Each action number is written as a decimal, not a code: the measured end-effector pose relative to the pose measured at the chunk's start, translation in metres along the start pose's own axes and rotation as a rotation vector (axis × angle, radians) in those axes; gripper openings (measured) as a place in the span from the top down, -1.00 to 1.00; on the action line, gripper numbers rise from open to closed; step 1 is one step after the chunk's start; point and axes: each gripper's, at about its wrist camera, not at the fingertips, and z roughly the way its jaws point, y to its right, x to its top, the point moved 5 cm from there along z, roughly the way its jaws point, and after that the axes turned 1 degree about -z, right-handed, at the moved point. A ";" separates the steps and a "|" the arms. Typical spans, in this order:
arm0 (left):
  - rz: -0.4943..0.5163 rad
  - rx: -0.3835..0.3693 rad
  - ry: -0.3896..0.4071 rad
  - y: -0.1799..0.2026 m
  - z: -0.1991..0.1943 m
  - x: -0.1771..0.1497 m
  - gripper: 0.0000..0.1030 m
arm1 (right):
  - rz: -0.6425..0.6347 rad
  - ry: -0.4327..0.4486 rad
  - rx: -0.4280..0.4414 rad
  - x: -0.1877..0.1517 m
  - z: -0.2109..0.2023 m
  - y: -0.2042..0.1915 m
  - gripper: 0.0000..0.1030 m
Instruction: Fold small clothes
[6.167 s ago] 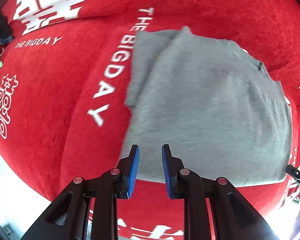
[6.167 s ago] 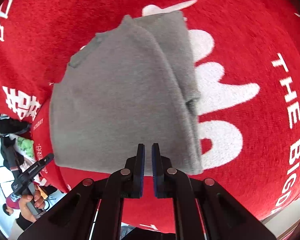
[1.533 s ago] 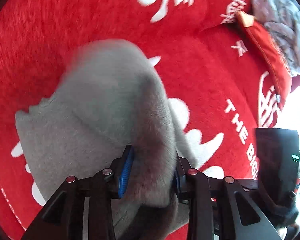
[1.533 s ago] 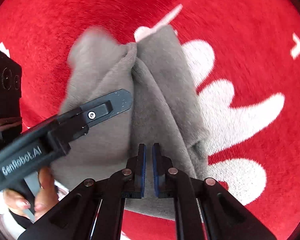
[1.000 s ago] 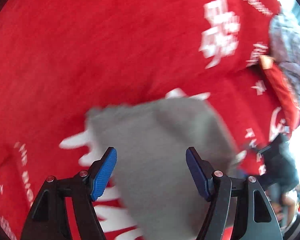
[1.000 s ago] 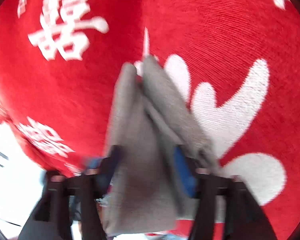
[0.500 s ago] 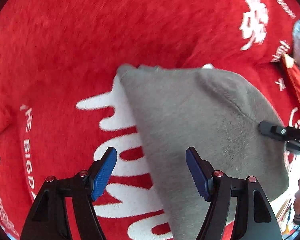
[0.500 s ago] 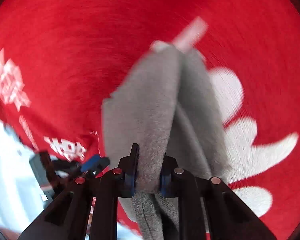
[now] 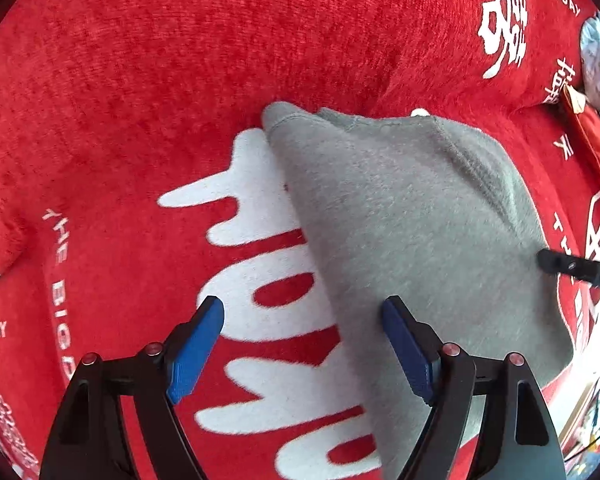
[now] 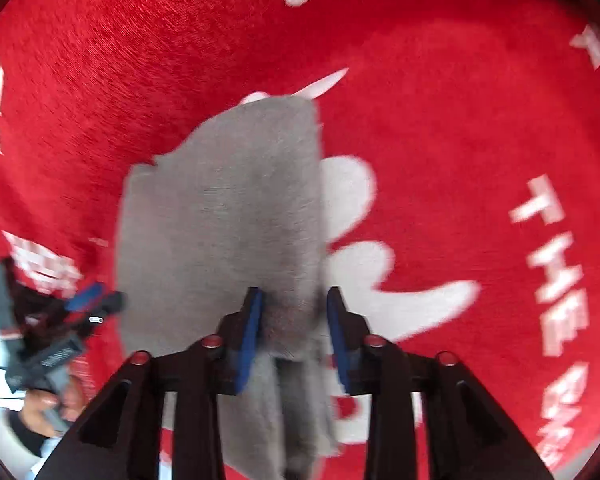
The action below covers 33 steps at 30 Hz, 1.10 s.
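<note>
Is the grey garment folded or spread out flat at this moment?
Folded. The grey garment lies as a compact doubled shape on the red cloth, layered edges showing near the right claw, whose jaws stand apart around it.

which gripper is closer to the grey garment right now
Right. The right gripper has the grey garment bunched between its open fingers, while the left gripper hovers wide open over the garment's edge.

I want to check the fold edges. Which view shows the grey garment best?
The left wrist view: the grey garment is sharp, seams visible. The right wrist view shows it blurred, partly hidden behind the right tool.
</note>
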 end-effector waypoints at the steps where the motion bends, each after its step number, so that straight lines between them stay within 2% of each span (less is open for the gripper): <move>1: -0.001 0.005 -0.007 -0.002 -0.003 -0.002 -0.60 | 0.003 0.009 -0.027 0.000 -0.008 0.004 0.26; 3: -0.014 -0.001 -0.026 -0.005 -0.010 -0.009 -0.60 | 0.019 0.019 -0.032 -0.003 -0.023 0.006 0.33; 4: -0.023 -0.014 -0.031 -0.005 -0.011 -0.012 -0.60 | 0.027 0.021 -0.015 -0.008 -0.029 0.007 0.43; 5: -0.034 -0.030 -0.035 -0.004 -0.013 -0.017 -0.60 | 0.028 0.023 0.007 -0.011 -0.035 0.005 0.45; 10: -0.032 -0.083 -0.049 0.018 -0.024 -0.038 -0.60 | -0.060 0.009 0.067 -0.033 -0.050 -0.019 0.46; 12: -0.029 -0.109 -0.062 0.031 -0.021 -0.044 -0.60 | -0.100 -0.017 0.095 -0.041 -0.049 -0.035 0.46; 15: -0.025 -0.106 -0.083 0.044 -0.011 -0.051 -0.60 | -0.130 -0.054 0.127 -0.048 -0.036 -0.054 0.46; 17: -0.028 -0.052 -0.109 0.045 0.001 -0.059 -0.60 | -0.139 -0.095 0.124 -0.052 -0.024 -0.057 0.46; 21: -0.077 -0.065 -0.140 0.038 0.012 -0.071 -0.60 | -0.152 -0.157 0.060 -0.058 0.001 -0.042 0.49; 22: -0.082 -0.068 -0.146 0.037 0.014 -0.074 -0.60 | -0.154 -0.173 0.032 -0.060 0.008 -0.034 0.57; 23: -0.082 -0.070 -0.151 0.036 0.015 -0.076 -0.60 | -0.149 -0.184 0.023 -0.062 0.013 -0.026 0.75; 25: -0.076 -0.067 -0.156 0.036 0.016 -0.080 -0.60 | -0.112 -0.189 0.047 -0.063 0.017 -0.013 0.96; 28: -0.079 -0.057 -0.162 0.037 0.016 -0.082 -0.60 | -0.079 -0.192 0.073 -0.062 0.014 -0.008 0.99; 33: -0.116 -0.028 -0.178 0.039 0.013 -0.081 -0.60 | -0.138 -0.194 0.036 -0.065 0.010 -0.015 0.99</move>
